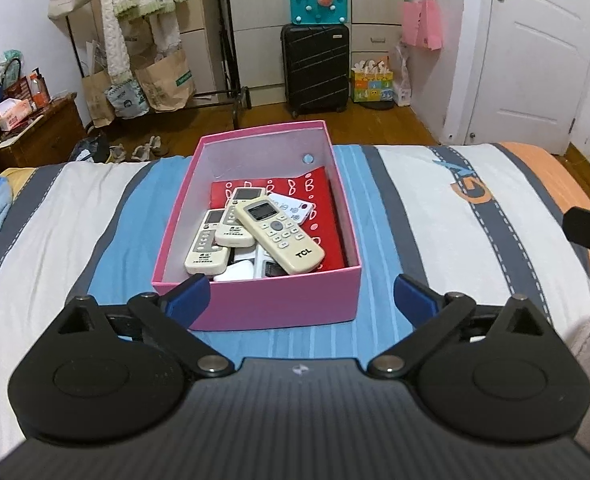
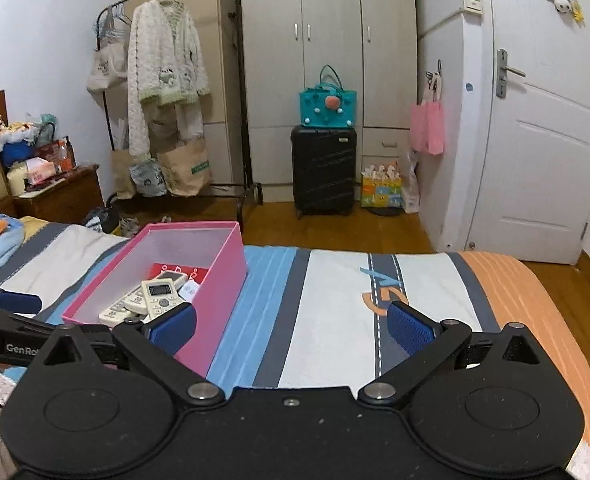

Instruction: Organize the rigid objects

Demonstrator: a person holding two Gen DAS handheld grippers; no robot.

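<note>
1. remotes (image 1: 255, 236) are seen piled in a pink box (image 1: 279, 300) on a striped bed (image 1: 435, 208), the top one's long axis slanting from far left to near right.
2. left gripper (image 1: 299, 294) is held just short of the box's near wall, jaws spread wide, nothing between them; the pile lies straight ahead and below.
3. right gripper (image 2: 291, 326) is also spread wide and empty, with the box off to its left.
4. left hand is judged nearer for the next move.
</note>
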